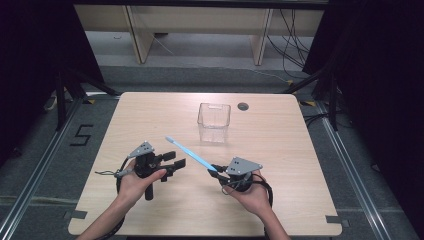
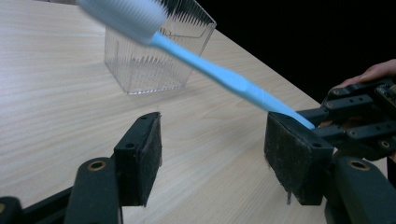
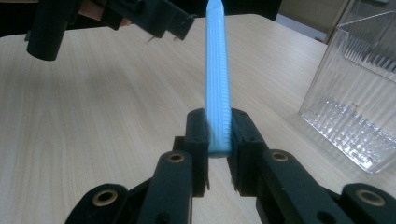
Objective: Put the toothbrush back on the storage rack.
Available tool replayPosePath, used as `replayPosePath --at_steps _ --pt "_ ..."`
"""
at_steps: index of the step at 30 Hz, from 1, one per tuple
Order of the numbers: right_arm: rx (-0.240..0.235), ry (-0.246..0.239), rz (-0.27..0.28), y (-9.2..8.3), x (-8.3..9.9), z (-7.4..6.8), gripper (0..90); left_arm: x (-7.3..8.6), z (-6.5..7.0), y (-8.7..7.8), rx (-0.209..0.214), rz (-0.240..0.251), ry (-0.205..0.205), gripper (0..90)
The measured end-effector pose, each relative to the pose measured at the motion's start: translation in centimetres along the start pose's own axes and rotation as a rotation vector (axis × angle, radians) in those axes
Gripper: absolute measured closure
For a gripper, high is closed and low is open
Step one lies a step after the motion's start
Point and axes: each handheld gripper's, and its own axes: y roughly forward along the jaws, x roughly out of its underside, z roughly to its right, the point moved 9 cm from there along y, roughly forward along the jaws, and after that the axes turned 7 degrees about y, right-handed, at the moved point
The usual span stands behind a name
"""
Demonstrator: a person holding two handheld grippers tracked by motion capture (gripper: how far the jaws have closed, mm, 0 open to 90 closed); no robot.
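A light blue toothbrush (image 1: 192,154) with a white head slants up and to the left above the wooden table (image 1: 145,115). My right gripper (image 1: 216,170) is shut on its handle end. In the right gripper view the two pads clamp the blue handle (image 3: 217,70), which rises straight up from my right gripper (image 3: 218,126). My left gripper (image 1: 177,164) hovers left of the brush, open, with nothing between its pads (image 2: 144,140). In the left gripper view the toothbrush (image 2: 224,77) crosses above and beyond my left gripper (image 2: 217,144). A clear ribbed plastic cup (image 1: 214,122) stands empty behind the brush.
A round cable hole (image 1: 243,106) sits in the table's far edge, right of the cup. Dark curtains flank both sides, and a wooden bench frame (image 1: 142,40) stands on the floor beyond. The cup (image 3: 359,93) is close on the right in the right gripper view.
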Motion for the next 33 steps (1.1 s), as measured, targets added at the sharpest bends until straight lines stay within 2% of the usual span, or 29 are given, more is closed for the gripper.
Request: replayPosePath --at_steps 3,7,9,10,16,20,23,26,27,32,33 --pt "0.014 -0.009 0.019 0.2 -0.2 0.1 79.6 -0.5 0.1 0.4 0.001 0.005 -0.013 37.7" --pt "0.006 0.005 0.011 0.3 -0.1 -0.1 79.6 -0.9 0.3 0.8 0.013 0.018 -0.028 39.9" --pt "0.016 -0.011 0.016 0.3 -0.2 0.1 79.6 -1.0 0.3 1.0 0.01 0.021 -0.029 41.1" --pt "-0.001 0.005 0.009 0.4 -0.1 -0.2 79.6 -1.1 0.4 1.1 0.014 0.026 -0.022 41.9" --pt "0.012 -0.006 0.022 0.4 -0.4 -0.1 79.6 -1.4 0.9 1.8 0.031 0.036 -0.027 46.7" --pt "0.012 0.008 0.024 0.5 -0.5 -0.2 79.6 -1.7 1.4 2.2 0.053 0.052 -0.028 49.7" --pt "0.018 0.026 0.031 0.4 -0.7 -0.3 79.5 -1.8 1.8 2.6 0.069 0.055 -0.039 53.9" --pt "0.011 0.013 0.031 0.4 -0.8 -0.2 79.5 -2.1 2.0 2.8 0.081 0.065 -0.047 58.1" --pt "0.023 0.013 0.038 0.4 -0.8 0.0 79.5 -2.5 2.3 2.8 0.094 0.085 -0.046 60.4" --pt "0.033 0.033 0.04 0.6 -0.7 0.0 79.4 -3.1 2.7 2.9 0.106 0.114 -0.048 68.1" --pt "0.038 0.05 0.035 0.6 -0.6 -0.1 79.3 -3.3 2.8 2.9 0.117 0.126 -0.047 69.5"
